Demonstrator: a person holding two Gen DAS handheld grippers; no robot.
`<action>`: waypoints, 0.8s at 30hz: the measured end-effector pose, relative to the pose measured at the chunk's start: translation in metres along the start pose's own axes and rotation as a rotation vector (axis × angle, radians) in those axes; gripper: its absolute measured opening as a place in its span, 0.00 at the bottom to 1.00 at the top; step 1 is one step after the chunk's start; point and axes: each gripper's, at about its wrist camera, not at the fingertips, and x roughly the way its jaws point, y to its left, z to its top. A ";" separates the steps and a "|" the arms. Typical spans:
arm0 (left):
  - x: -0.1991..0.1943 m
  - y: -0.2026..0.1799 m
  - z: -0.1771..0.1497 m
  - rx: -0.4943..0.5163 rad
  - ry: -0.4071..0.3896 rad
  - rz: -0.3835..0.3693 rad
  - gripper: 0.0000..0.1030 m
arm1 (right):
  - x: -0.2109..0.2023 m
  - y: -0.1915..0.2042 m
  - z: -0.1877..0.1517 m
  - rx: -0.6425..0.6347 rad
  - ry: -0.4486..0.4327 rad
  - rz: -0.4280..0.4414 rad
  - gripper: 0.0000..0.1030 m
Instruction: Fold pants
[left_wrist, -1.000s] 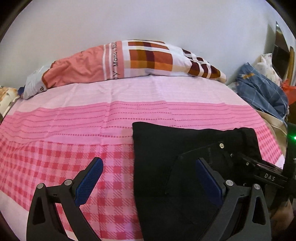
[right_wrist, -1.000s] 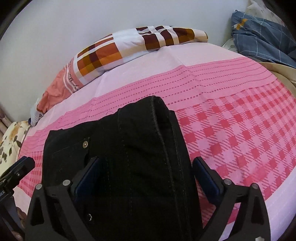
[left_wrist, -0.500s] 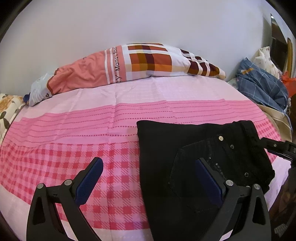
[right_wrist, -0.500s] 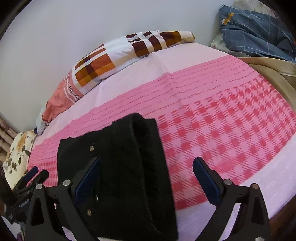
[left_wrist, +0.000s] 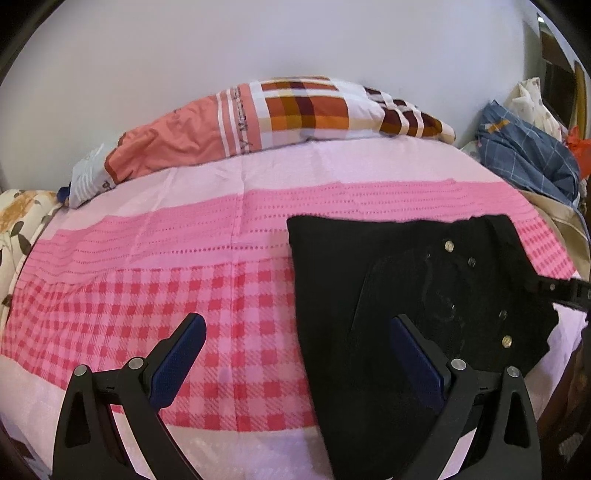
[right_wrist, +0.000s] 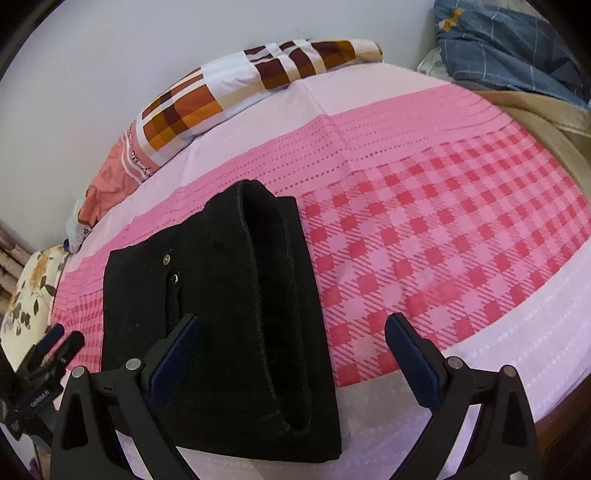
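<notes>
One pink bedsheet (left_wrist: 155, 280) meets white wall (left_wrist: 184, 48).

The pillowcase (left_wrist: 236, 122) lettering is too blurred to read.

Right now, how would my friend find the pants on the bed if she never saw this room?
Start at the big bed with the pink checked sheet. Near its front edge lies a folded bundle of black denim pants, flat on the checks. It is the only black cloth there, with small metal studs, unlike the orange plaid pillow by the wall and the blue checked fabric heaped in the corner.
</notes>
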 end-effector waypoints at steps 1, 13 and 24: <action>0.002 0.001 -0.001 0.001 0.008 0.001 0.96 | 0.004 -0.001 0.001 -0.004 0.016 0.001 0.95; -0.026 0.011 0.008 -0.019 -0.102 -0.026 0.96 | -0.065 0.061 -0.007 -0.170 -0.165 0.108 0.95; -0.018 0.008 0.014 0.046 -0.067 -0.015 0.98 | -0.032 0.023 0.003 -0.150 -0.033 0.007 0.96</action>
